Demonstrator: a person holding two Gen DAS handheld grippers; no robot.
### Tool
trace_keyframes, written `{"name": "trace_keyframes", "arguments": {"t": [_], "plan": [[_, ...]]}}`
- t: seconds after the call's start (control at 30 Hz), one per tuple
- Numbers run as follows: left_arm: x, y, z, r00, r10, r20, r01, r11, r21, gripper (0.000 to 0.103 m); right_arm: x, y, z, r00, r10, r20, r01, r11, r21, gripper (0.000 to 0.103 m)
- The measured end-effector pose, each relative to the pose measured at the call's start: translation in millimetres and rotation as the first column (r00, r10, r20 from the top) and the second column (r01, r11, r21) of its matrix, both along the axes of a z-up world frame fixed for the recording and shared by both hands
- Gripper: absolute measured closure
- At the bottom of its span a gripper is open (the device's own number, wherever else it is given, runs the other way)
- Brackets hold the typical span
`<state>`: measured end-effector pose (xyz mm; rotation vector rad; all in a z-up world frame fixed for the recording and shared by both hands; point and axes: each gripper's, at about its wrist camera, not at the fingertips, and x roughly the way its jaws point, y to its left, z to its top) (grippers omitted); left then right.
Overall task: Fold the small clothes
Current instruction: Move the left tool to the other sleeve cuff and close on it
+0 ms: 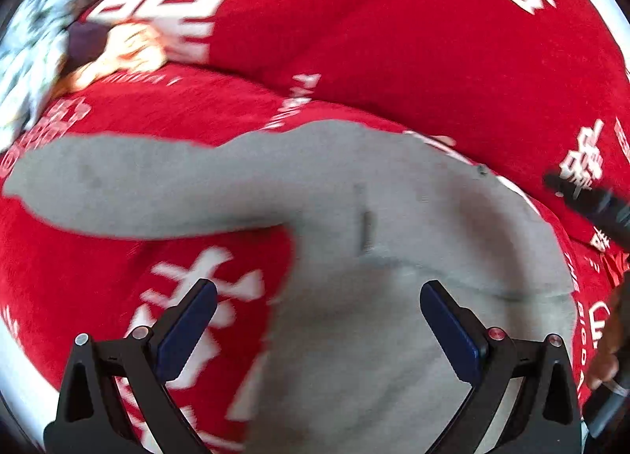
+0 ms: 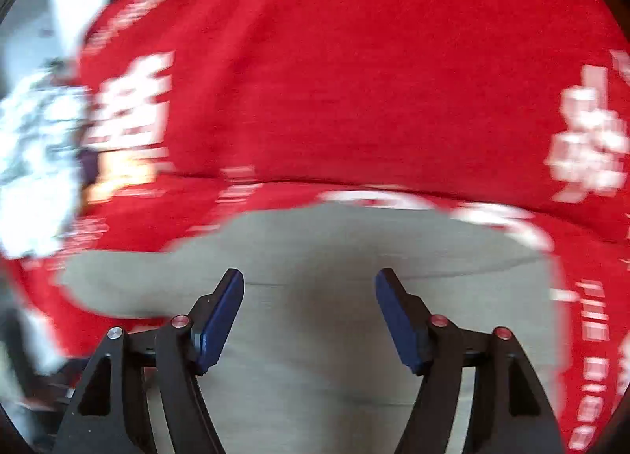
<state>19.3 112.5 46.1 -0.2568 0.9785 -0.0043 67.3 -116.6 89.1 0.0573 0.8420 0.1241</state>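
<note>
A small grey long-sleeved garment (image 1: pixel 354 237) lies spread on a red cloth with white characters (image 1: pixel 393 40). One sleeve (image 1: pixel 118 186) stretches out to the left. My left gripper (image 1: pixel 317 298) is open and empty above the garment's body. The other gripper (image 1: pixel 590 206) shows at the right edge of the left wrist view. In the right wrist view the same grey garment (image 2: pixel 315 336) fills the lower half, blurred by motion. My right gripper (image 2: pixel 309 288) is open and empty above it.
A patterned white and dark pile of clothes (image 1: pixel 35 40) with an orange and a dark piece (image 1: pixel 126 48) lies at the far left; it also shows in the right wrist view (image 2: pixel 35 162). A white edge (image 1: pixel 606 1) borders the red cloth.
</note>
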Motion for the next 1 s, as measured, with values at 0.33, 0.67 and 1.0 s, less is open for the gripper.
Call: {"name": "trace_keyframes", "arguments": {"t": [0.33, 0.67, 1.0], "plan": [[58.2, -91.8, -21.4, 0.990, -0.135, -0.042, 0.139, 0.981, 0.137, 0.000, -3.9, -98.8, -83.5, 0.933, -0.318, -0.168, 0.290, 0.941, -0.173, 0.030], [48.1, -46.8, -29.5, 0.998, -0.004, -0.069, 0.022, 0.962, 0.271, 0.000, -17.6, -18.2, -75.2, 0.986, -0.165, -0.023, 0.154, 0.953, -0.261, 0.029], [3.7, 51.2, -19.0, 0.981, 0.185, -0.055, -0.177, 0.977, 0.117, 0.000, -24.0, 17.3, -65.7, 0.998, -0.020, -0.053, 0.010, 0.986, -0.169, 0.029]]}}
